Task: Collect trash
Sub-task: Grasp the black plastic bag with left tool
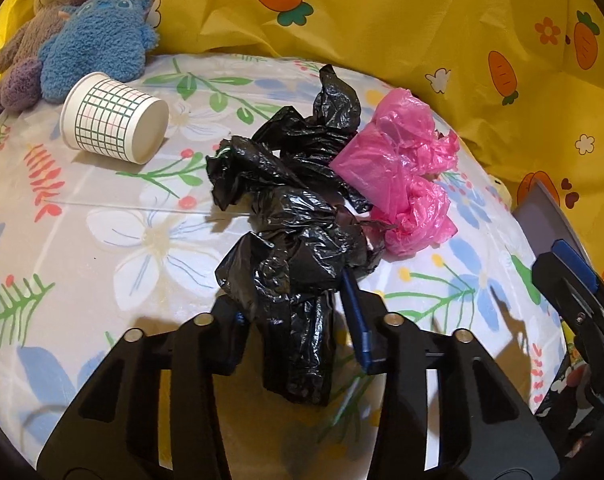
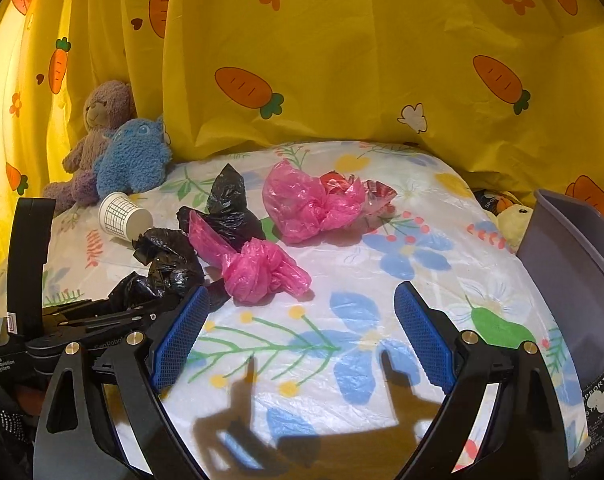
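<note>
My left gripper (image 1: 298, 320) is shut on a crumpled black plastic bag (image 1: 294, 264), which bunches between its jaws and trails over the floral cloth. A second black bag (image 1: 322, 128) lies behind it. A crumpled pink bag (image 1: 402, 148) lies to the right, touching the black ones. A checked paper cup (image 1: 114, 118) lies on its side at the far left. My right gripper (image 2: 302, 316) is open and empty above the cloth, right of the left gripper (image 2: 114, 312). In its view lie a near pink bag (image 2: 262, 268), a far pink bag (image 2: 306, 204) and the cup (image 2: 122, 214).
A grey bin (image 2: 574, 280) stands at the right edge of the table; its rim also shows in the left wrist view (image 1: 542, 216). A blue plush (image 2: 134, 158) and a brown bear (image 2: 102, 120) sit at the back left. A yellow carrot curtain (image 2: 342, 60) hangs behind. A yellow plush (image 2: 510, 220) sits by the bin.
</note>
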The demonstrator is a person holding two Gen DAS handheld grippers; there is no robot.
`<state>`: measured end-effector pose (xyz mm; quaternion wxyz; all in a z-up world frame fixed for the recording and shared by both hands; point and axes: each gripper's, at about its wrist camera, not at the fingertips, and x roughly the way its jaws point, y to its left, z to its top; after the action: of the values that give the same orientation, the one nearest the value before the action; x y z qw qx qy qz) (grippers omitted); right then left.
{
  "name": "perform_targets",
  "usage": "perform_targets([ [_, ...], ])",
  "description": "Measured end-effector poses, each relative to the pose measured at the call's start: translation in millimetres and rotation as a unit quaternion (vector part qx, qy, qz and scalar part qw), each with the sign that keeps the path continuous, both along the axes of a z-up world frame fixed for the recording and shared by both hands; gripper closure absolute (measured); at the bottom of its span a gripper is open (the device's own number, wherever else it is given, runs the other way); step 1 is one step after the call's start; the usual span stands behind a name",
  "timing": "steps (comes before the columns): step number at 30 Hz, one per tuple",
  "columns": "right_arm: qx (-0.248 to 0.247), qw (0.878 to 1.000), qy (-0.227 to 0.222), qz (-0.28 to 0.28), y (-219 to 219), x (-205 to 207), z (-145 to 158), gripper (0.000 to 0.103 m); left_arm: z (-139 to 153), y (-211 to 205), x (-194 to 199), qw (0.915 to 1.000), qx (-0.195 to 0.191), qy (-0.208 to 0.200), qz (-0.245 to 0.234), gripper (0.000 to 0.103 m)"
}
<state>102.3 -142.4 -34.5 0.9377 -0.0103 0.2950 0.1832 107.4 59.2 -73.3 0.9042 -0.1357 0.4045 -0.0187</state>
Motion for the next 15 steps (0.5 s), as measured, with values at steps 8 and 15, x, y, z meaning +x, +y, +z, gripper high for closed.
perform_targets([
  [8,-0.019,0.999,0.030,0.022,31,23,-12,0.013,25,19,-27,0.9976,-0.025,-0.055,0.034,0.088],
  [15,-0.028,0.998,0.049,0.021,57,44,-17,0.018,47,29,-44,0.9938,-0.012,-0.094,0.058,0.089],
])
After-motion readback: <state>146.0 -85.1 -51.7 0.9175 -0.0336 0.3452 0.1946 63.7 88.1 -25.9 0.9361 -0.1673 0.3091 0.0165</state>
